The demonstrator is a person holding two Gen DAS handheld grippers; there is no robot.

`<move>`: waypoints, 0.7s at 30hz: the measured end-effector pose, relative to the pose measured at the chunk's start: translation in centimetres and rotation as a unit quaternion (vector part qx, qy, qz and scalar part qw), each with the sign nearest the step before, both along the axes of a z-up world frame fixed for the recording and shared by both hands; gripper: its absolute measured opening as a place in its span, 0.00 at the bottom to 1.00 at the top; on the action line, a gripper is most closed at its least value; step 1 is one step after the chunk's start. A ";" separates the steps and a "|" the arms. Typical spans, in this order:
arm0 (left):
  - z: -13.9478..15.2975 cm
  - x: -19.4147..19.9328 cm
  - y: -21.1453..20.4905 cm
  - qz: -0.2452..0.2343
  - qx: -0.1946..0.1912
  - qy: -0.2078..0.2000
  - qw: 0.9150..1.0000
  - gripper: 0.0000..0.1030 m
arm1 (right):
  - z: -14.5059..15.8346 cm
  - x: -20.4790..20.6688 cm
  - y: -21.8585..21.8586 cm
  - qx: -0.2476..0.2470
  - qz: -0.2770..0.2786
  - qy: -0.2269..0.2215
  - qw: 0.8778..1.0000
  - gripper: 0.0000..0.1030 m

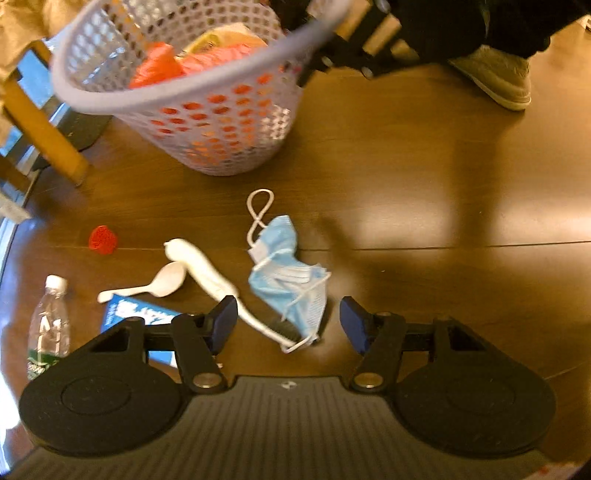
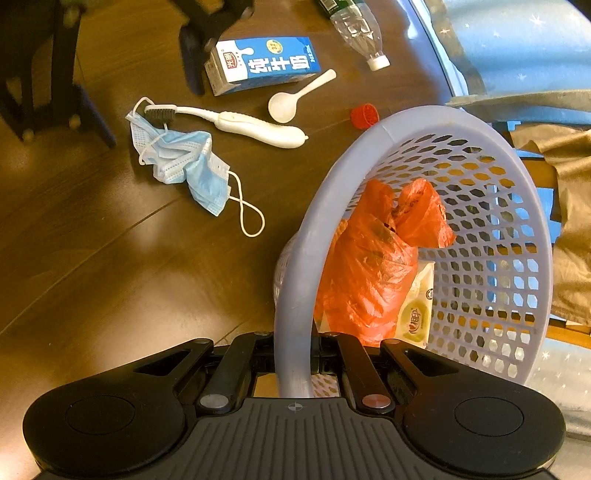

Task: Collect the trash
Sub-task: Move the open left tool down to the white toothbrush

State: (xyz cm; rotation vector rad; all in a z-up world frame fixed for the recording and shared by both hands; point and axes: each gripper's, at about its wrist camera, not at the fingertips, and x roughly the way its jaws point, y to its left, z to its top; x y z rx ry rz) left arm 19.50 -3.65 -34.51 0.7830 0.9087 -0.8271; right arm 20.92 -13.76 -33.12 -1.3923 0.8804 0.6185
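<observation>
Lying between the left gripper's (image 1: 288, 321) parted jaws: face mask (image 1: 286, 284).

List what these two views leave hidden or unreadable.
- Milk carton: left wrist view, mostly behind the left gripper.
- Basket bottom: right wrist view, covered by the orange bag.
- Water bottle: right wrist view, base cut off by the top edge.

The face mask (image 1: 288, 280) lies on the floor (image 1: 424, 206) before the basket (image 1: 207, 99), touching the toothbrush (image 1: 218, 280). The spoon (image 1: 155, 284), carton (image 1: 136, 317) and bottle (image 1: 48, 328) lie left of them. A bag (image 2: 373, 266) sits in the basket.
</observation>
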 end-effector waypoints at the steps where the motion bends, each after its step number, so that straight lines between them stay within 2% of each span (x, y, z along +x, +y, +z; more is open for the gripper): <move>1: -0.5 0.1 -0.3 0.000 0.001 -0.001 1.000 0.55 | 0.0 0.0 -0.1 0.000 -0.001 0.000 1.000 0.02; 10: -3.8 0.4 -0.9 0.011 0.001 0.008 1.000 0.53 | 0.1 0.4 0.1 0.004 -0.007 0.002 1.000 0.02; 14: -3.7 1.0 0.7 0.032 -0.010 0.021 0.999 0.53 | 0.0 0.5 0.1 0.004 -0.008 0.001 1.000 0.02; 19: -2.3 1.4 2.2 0.029 -0.023 0.023 0.999 0.52 | 0.0 0.5 0.2 0.003 -0.006 0.001 1.000 0.02; 21: -1.6 2.3 3.0 0.055 -0.030 0.021 0.998 0.52 | 0.0 0.5 0.2 0.003 -0.006 0.000 1.000 0.02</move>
